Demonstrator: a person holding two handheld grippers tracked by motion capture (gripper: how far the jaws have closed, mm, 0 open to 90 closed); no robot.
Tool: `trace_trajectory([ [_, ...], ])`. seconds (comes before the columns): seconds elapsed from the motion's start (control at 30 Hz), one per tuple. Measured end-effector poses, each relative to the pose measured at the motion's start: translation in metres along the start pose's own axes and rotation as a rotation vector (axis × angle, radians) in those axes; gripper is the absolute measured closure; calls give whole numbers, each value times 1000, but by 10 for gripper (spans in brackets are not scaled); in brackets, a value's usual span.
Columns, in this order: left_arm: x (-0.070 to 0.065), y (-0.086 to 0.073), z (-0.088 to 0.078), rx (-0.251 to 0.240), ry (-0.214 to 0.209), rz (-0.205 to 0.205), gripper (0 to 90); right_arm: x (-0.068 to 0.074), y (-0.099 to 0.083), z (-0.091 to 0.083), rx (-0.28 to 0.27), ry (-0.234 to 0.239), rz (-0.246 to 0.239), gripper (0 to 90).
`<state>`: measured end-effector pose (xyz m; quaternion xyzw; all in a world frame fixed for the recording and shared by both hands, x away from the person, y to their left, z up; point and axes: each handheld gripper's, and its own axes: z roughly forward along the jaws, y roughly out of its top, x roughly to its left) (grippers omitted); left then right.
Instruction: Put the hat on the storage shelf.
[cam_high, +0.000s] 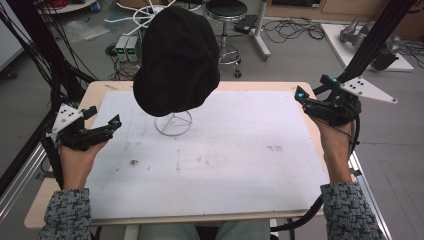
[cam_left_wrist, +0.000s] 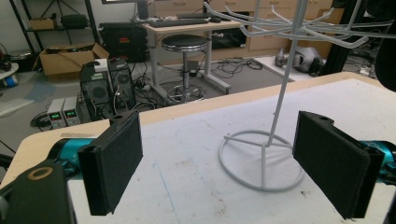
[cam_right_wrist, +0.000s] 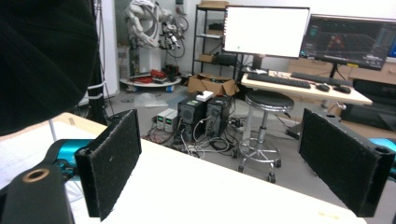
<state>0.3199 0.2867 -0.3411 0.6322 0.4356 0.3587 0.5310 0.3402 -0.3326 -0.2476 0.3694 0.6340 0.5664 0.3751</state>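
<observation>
The black cap (cam_high: 176, 62) hangs on the white wire rack (cam_high: 173, 122), in the upper middle of the high view, and it covers the hooks of the rack completely. Both grippers stand away from it. The left gripper (cam_high: 112, 123) is at the left edge of the table (cam_high: 210, 170), in the middle left of that picture. Its jaws are spread wide with nothing between them; in the left gripper view the round base of the rack (cam_left_wrist: 261, 161) shows through the gap. The right gripper (cam_high: 299, 93) is at the far right edge of the table, in the upper right part, well apart from the cap. Its jaws are also released and empty, and in the right gripper view the cap (cam_right_wrist: 44, 60) fills the upper left corner.

To my eye the cap is already placed, and the step now is to pull the hands clear. To do this well, I think each gripper should stay open and low at its own side, so that no jaw catches the cloth. The rack looks light and thin; a small push on the brim could tip it or drag the cap off. The cables should also stay away from the base.
</observation>
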Motion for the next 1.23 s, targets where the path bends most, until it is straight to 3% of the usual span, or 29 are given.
trace_trajectory([
  [0.33,-1,2,-2,-8,1,4,162,-1,-13,-9,-14,-49,18,121],
  [0.7,-2,2,-3,-8,5,7,162,-7,-45,-11,41,-103,30,117],
  [0.97,-2,2,-3,0,3,11,162,-9,-73,-11,81,-105,80,116],
  [1.23,-2,1,-4,1,7,12,162,-8,-78,-10,81,-101,85,116],
])
